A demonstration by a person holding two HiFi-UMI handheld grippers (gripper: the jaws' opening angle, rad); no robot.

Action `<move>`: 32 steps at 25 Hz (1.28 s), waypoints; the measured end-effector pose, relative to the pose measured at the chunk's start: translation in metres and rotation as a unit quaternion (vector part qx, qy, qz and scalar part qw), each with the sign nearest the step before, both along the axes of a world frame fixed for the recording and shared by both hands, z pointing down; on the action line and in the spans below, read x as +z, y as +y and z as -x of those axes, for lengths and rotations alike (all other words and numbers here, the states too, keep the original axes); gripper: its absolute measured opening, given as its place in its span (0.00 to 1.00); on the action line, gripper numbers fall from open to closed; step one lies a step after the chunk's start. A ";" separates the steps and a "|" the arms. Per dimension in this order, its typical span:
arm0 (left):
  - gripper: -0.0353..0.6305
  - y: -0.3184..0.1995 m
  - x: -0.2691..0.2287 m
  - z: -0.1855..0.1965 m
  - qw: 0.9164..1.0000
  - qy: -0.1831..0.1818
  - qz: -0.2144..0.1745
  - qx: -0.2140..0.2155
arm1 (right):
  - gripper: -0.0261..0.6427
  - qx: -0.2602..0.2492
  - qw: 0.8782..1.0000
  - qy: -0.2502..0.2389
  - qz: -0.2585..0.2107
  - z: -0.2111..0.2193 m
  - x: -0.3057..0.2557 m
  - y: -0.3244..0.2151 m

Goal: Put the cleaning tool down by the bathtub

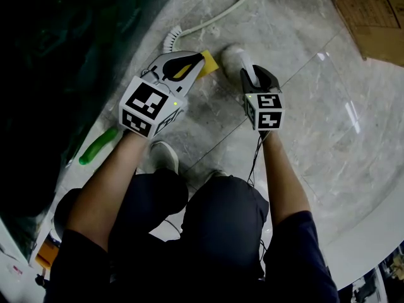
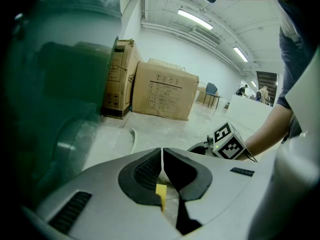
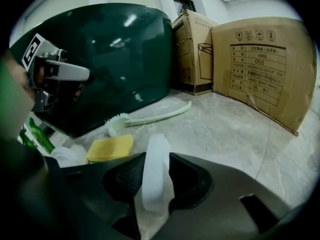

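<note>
Crouched on a floor (image 1: 328, 118) of polished, grey-veined stone slabs, at the foot of a bathtub (image 3: 100, 59) with a glossy, dark green, rounded wall.

Gripped a cleaning tool (image 3: 156, 146) in the right hand-held gripper (image 3: 157, 158): smooth white plastic, a narrow round-ended strip standing upright between the ribbed black pads, both pads close against its sides. Held that tool low over the floor, near the bathtub and just beside a sponge (image 3: 110, 148), a flat yellow block with soft rounded corners lying on the stone.

Carried the left hand-held gripper (image 2: 161, 156) with jaws together and nothing clamped, tips poised above the sponge's near edge, a sliver of yellow visible through the slot behind the pads.

Reached both bare forearms (image 1: 104, 188) forward and down from dark short sleeves (image 1: 297, 232), the two grippers sloping toward the floor, side by side yet apart, with a black-and-white marker cube (image 1: 148, 106) at each wrist end.

Seen beyond the sponge, flat on the floor: a brush (image 3: 150, 118) with a long, pale, slightly curved handle and a white bristle head nearest the bathtub.

Seen along the bathtub's base, at the left: a green bottle (image 1: 98, 146), smooth and slim.

Seen just beside the bathtub's far end: cardboard boxes (image 3: 265, 64), brown, matte, printed.
</note>
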State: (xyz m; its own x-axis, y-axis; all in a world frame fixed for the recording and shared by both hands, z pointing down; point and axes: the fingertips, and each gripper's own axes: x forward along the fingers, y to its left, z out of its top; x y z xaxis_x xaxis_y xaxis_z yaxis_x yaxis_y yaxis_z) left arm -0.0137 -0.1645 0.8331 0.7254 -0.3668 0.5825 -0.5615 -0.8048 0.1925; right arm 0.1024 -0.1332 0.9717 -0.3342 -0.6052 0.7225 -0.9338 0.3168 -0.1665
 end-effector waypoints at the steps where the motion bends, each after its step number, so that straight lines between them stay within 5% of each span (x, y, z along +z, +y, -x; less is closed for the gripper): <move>1: 0.11 -0.001 -0.001 0.000 1.000 0.000 0.000 0.000 | 0.25 -0.001 1.000 -0.003 0.000 0.001 -0.001 0.000; 18: 0.11 -0.015 -0.051 0.011 1.000 -0.006 -0.001 0.001 | 0.33 0.005 1.000 -0.022 -0.003 0.002 -0.093 0.008; 32: 0.11 0.026 -0.261 0.027 1.000 -0.003 -0.008 0.003 | 0.33 0.009 0.999 -0.029 -0.023 0.011 -0.330 0.037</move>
State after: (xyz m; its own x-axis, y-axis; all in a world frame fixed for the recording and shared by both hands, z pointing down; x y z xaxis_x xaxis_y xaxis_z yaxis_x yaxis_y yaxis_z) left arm -0.0408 -0.1388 0.5719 0.7243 -0.3711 0.5811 -0.5574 -0.8112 0.1769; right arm 0.0912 -0.0962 0.6418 -0.3641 -0.6436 0.6732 -0.9283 0.3093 -0.2064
